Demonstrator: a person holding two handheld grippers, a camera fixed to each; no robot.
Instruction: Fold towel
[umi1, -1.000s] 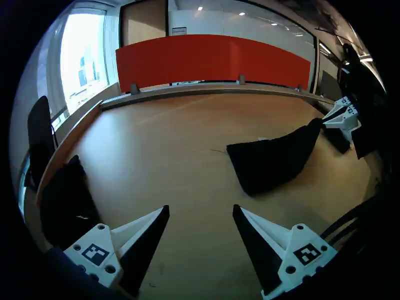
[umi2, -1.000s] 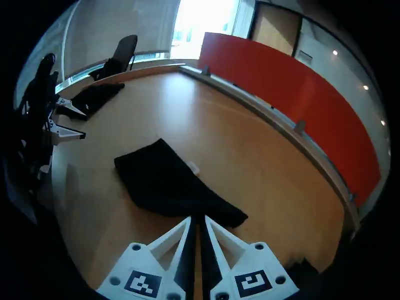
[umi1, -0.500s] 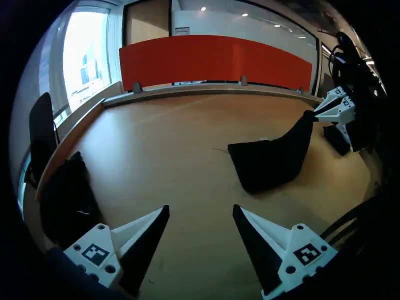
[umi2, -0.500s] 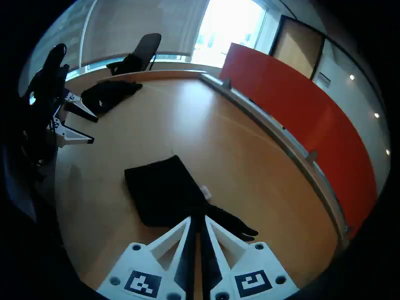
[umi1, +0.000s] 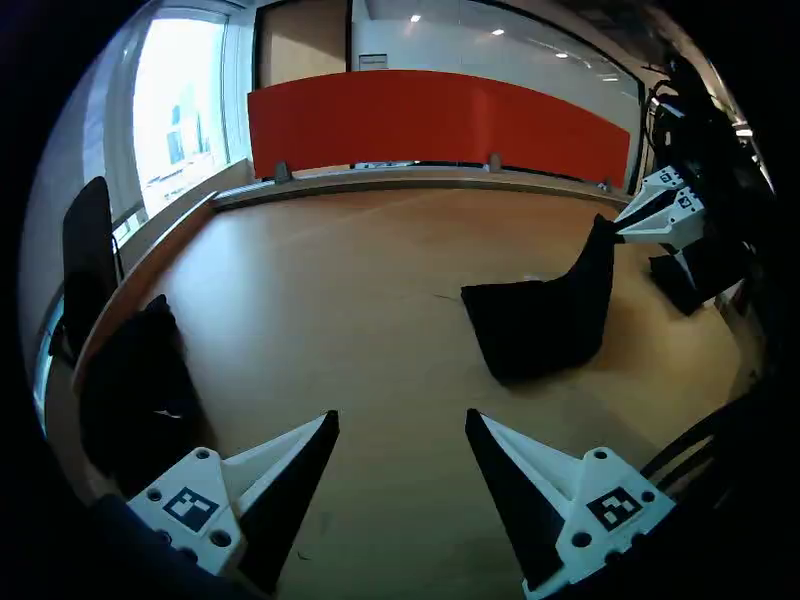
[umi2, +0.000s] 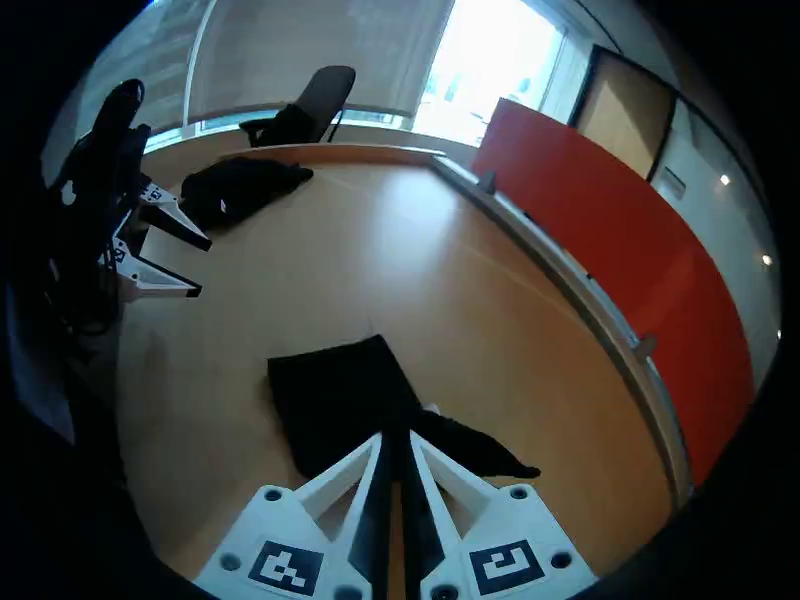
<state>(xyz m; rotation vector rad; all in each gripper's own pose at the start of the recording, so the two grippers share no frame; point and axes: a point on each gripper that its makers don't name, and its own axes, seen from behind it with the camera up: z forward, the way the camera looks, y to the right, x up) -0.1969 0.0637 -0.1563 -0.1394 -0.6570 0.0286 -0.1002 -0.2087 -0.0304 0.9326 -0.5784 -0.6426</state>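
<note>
The black towel (umi1: 535, 325) is lying on the wooden table (umi1: 330, 300). In the left gripper view it is sitting at about three o'clock, well apart from the left gripper (umi1: 400, 414). That gripper's two fingers are standing wide apart at six o'clock, hovering over bare wood with nothing between them.

The right gripper (umi2: 400, 438) is pinching the towel. In the right gripper view its fingers are pressing together at six o'clock with only a thin slit between them, and the dark fabric is running into that slit. From the fingers the flat part of the towel is spreading toward ten o'clock, and a smaller fold is trailing out toward four o'clock.

In the left gripper view the right gripper is showing at two o'clock, holding one corner of the towel up off the table. The cloth is rising in a narrow peak to the fingertips while its wider part is resting flat on the wood.

A heap of dark cloth (umi1: 135, 390) is lying near the table's edge at eight o'clock in the left gripper view. A chair (umi1: 85, 250) is standing behind it at nine o'clock, beside a bright window (umi1: 180, 110). A long red panel (umi1: 440, 120) is running along the far edge of the table at twelve o'clock.

In the right gripper view the left gripper is appearing at nine to ten o'clock with its fingers spread, and the dark heap is lying beyond it at eleven o'clock.
</note>
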